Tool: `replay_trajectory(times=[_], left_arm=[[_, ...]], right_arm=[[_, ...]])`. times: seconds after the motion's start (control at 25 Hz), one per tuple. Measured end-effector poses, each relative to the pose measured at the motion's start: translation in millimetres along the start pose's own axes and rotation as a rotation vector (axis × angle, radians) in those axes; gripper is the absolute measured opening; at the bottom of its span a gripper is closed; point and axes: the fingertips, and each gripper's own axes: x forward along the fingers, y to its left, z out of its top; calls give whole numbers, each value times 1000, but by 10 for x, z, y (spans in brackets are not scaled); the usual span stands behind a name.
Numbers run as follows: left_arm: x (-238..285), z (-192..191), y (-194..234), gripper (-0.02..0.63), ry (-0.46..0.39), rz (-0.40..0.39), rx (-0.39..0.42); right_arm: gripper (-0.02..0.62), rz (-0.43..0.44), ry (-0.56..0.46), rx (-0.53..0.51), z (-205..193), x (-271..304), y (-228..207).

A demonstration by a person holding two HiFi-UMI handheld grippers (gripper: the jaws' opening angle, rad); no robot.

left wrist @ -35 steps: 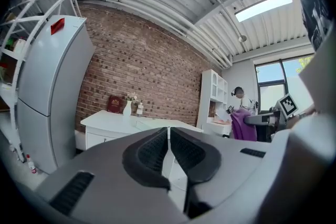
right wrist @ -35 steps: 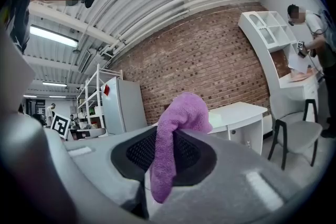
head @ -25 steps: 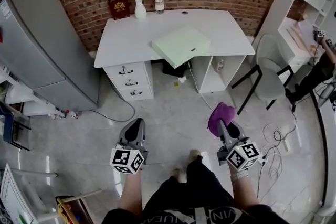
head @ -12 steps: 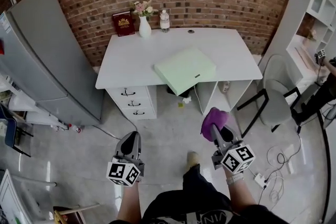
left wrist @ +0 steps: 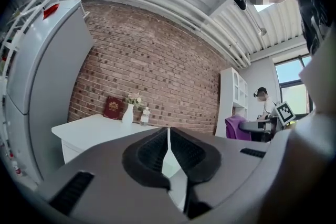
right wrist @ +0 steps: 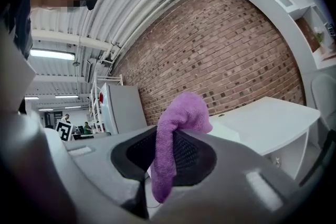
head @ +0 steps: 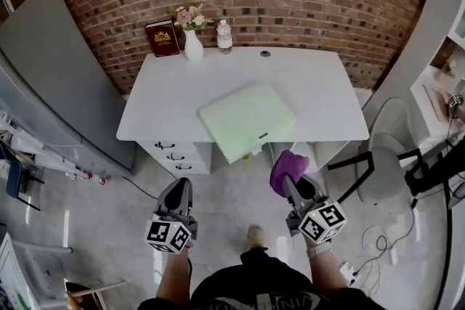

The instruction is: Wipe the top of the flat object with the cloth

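Observation:
A pale green flat box lies on the white desk, its near corner hanging over the front edge. My right gripper is shut on a purple cloth, which drapes over its jaws. It hovers over the floor just short of the desk front, below the box's right corner. My left gripper is shut and empty, its black pads pressed together, level with the right one and to the left of it, in front of the drawers.
At the desk's back stand a red book, a white vase with flowers and a small bottle. A grey fridge is on the left, a grey chair on the right, and cables lie on the floor.
Both grippers and the person have moved forward towards the desk, which now sits closer and larger in the head view. The cloth stays in the right gripper.

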Motion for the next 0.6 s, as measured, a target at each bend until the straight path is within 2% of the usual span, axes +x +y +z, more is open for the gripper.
replay_trajectory(times=[0.32,0.6], left_arm=[[533,-16,38,21,9,83,12],[701,-251,152,21,92,97,43]], right_arm=[[61,78,78,2,50,463,-465],[61,152,166,13,-158,941,-570]])
